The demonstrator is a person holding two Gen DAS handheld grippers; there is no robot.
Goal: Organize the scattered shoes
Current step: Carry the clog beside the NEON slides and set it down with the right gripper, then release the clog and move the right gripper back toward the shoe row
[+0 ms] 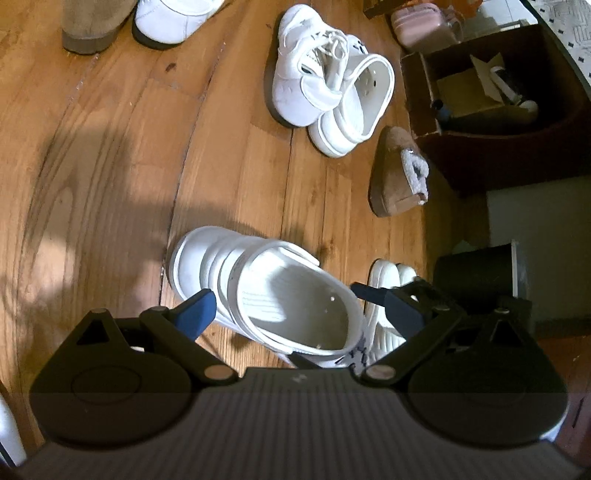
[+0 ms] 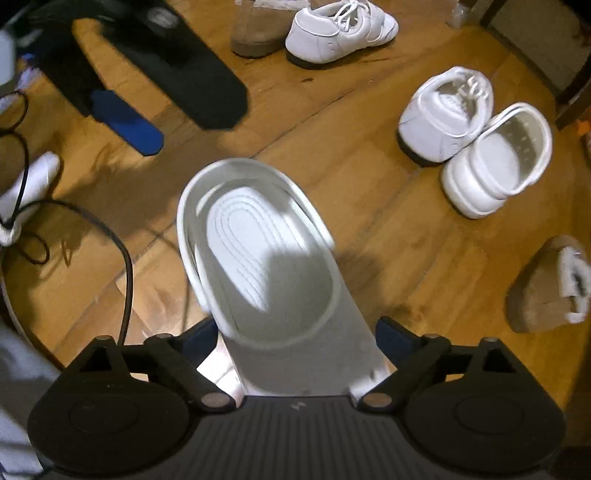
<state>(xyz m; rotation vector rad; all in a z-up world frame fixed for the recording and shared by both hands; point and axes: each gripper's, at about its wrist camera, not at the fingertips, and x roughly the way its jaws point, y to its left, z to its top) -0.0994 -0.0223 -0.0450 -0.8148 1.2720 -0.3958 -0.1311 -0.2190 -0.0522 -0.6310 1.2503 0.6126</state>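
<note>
Right gripper: points steeply down at the floor, jaws spread wide. Straddles the toe end of a white clog, one finger on each side. Pads seem just clear of its sides, though blur makes this hard to judge. Clog lies sole-down on the wood with its heel opening away from the camera, half in sun, half in shadow.

Left gripper: also wide open, grips nothing. Hangs tilted over the floor. In its own view, frames the same clog between its blue fingers, with a ribbed white sole just beside the clog, partly hidden behind one finger.

Farther out on the floor: a white sneaker with a second clog touching its side, both upright. Near them, apart, a brown fleece-lined slipper tipped on its side. Beyond the slipper, an open dark box with paper and a shoe inside.

At the far edge: a tan boot and a second sneaker side by side, well apart from the rest.

In the right wrist view, off to the left, a black cable curling across the boards.
</note>
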